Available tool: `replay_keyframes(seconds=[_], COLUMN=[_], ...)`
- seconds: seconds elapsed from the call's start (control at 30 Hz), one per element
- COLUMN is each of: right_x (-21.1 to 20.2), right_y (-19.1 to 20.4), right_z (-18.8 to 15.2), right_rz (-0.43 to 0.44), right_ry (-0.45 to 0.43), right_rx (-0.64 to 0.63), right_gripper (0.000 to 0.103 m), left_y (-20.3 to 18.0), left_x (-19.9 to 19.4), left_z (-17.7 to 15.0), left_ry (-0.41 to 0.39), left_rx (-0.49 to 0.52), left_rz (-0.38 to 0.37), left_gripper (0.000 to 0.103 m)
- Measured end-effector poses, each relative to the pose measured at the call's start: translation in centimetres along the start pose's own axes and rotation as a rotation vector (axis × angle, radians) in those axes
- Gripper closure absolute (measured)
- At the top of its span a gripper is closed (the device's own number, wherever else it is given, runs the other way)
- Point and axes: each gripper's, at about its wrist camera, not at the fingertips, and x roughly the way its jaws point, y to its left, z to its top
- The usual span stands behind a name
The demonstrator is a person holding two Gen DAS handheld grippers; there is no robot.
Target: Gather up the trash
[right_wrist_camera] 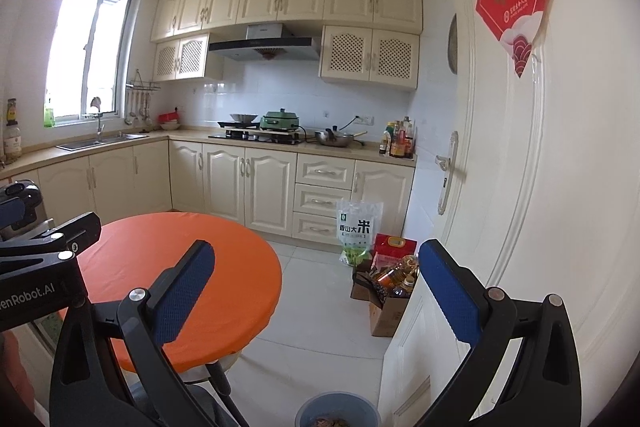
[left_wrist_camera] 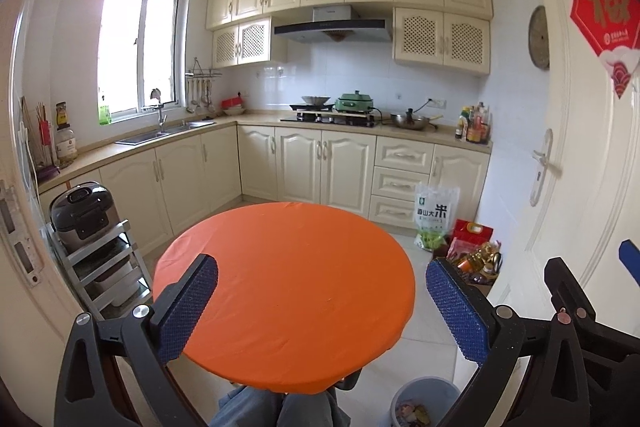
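A round table with an orange cloth [left_wrist_camera: 286,283] stands in the kitchen; I see no trash on its top. It also shows in the right wrist view [right_wrist_camera: 188,279]. A blue-grey bin [left_wrist_camera: 426,401] sits on the floor under the table's near right edge with scraps inside; it also shows in the right wrist view [right_wrist_camera: 338,409]. My left gripper [left_wrist_camera: 320,303] is open and empty, held over the table's near half. My right gripper [right_wrist_camera: 316,291] is open and empty, held right of the table above the floor. The left gripper's body shows at the right wrist view's left edge.
A white door [right_wrist_camera: 520,187] stands close on the right. A rice bag [left_wrist_camera: 436,215], a red box and a carton of oil bottles [right_wrist_camera: 390,291] sit on the floor by the cabinets. A rice cooker on a metal rack [left_wrist_camera: 86,215] stands left of the table.
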Motion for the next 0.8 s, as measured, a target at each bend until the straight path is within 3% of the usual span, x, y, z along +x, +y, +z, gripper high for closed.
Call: replay_keyframes(seconds=[0.17,0.47,0.8], right_x=[-0.7,-1.0,-1.2], right_y=[-0.1,-0.3,-0.4], right_z=[-0.4,-0.5,-0.5], right_rz=[-0.043,-0.04,-0.064], right_ry=[-0.023,-0.033,-0.043], right_rx=[-0.013,0.002,-0.01], right_gripper=[0.0,0.0,0.0], left_y=[-0.9,-2.1,-1.2], left_x=[-0.3,0.4,1.6], left_z=[-0.5,0.2,1.9], left_ry=[0.0,-0.014,-0.009], left_rx=[0.016,0.007,0.004], left_rz=[0.02,0.038,0.029], left_gripper=[0.001,0.001,0.001])
